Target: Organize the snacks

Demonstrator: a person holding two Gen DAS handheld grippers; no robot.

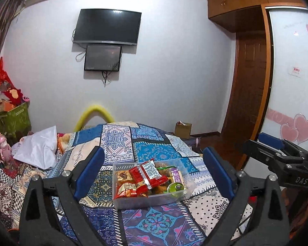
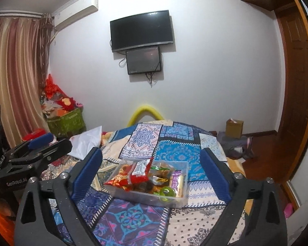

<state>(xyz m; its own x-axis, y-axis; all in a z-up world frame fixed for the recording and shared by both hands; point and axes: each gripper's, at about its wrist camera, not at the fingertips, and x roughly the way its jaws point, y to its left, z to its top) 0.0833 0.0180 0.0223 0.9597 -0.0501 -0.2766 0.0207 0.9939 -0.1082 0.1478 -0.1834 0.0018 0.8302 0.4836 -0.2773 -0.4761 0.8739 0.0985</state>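
A clear plastic box sits on the patterned bedspread, filled with snacks. A red snack packet lies on top, a purple-and-white bar at the right side and a green round cup at the near right corner. My left gripper is open and empty, held above the bed with the box between its blue fingers. My right gripper is open and empty, likewise framing the box. Each gripper shows in the other's view, the right and the left.
The patchwork bedspread covers the bed. A white bag lies at the far left. A green bin of clutter stands by the curtain. A cardboard box sits on the wooden floor. A TV hangs on the wall.
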